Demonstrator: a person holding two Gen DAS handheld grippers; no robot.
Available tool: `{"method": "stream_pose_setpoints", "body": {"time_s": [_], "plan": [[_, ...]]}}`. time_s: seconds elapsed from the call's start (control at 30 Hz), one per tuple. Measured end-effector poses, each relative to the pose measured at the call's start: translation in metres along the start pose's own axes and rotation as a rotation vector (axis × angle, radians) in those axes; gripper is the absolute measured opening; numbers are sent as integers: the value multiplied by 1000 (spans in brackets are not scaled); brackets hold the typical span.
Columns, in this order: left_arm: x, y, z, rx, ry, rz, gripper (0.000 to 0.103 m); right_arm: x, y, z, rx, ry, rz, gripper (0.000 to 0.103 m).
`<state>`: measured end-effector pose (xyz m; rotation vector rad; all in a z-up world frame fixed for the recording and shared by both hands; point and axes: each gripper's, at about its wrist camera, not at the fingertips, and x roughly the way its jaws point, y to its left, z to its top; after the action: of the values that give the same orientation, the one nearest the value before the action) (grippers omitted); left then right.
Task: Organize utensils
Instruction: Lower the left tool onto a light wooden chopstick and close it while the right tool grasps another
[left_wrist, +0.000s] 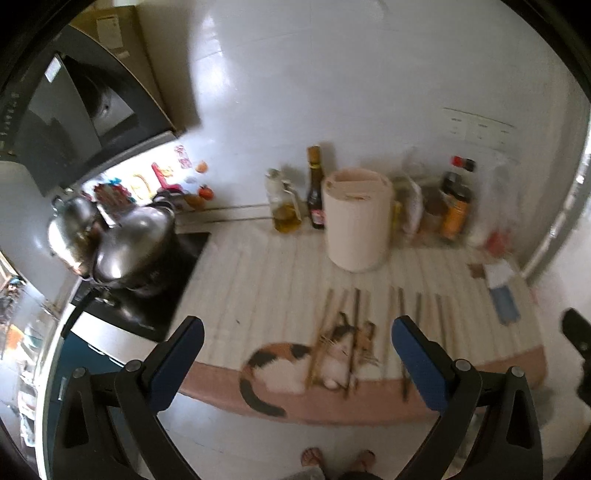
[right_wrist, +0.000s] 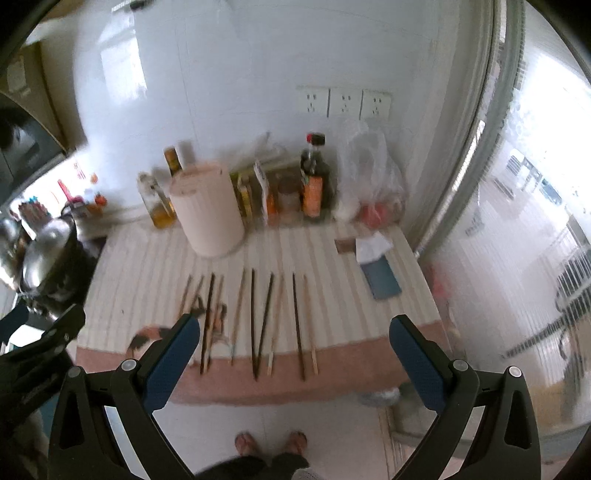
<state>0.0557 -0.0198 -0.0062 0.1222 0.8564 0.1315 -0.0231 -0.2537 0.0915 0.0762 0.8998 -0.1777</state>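
Several chopsticks (right_wrist: 258, 317), some dark and some pale wood, lie side by side on a striped mat with a cat print (left_wrist: 288, 358); the same chopsticks (left_wrist: 351, 332) show in the left wrist view. Behind them stands a cream cylindrical holder (right_wrist: 207, 210) with a slotted lid, the same holder (left_wrist: 356, 218) being central in the left view. My left gripper (left_wrist: 295, 332) hovers open above the mat's near edge, nothing between its blue pads. My right gripper (right_wrist: 295, 332) is open too, high over the chopsticks' near ends.
Oil and sauce bottles (right_wrist: 314, 181), jars and a plastic bag (right_wrist: 369, 177) line the wall behind the holder. Steel pots (left_wrist: 122, 243) sit on a black cooktop at the left. A blue card and papers (right_wrist: 380, 273) lie at the mat's right. A person's feet (right_wrist: 273, 443) show below.
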Motion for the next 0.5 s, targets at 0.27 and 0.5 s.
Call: {"method": "stream_pose_setpoints", "body": {"time_s": [0.27, 0.5], "plan": [[67, -7, 2, -11, 44, 71, 103, 78, -28, -4, 93, 84, 103, 89], [162, -1, -13, 0, 227, 57, 100, 171, -13, -22, 94, 252, 182, 60]]}}
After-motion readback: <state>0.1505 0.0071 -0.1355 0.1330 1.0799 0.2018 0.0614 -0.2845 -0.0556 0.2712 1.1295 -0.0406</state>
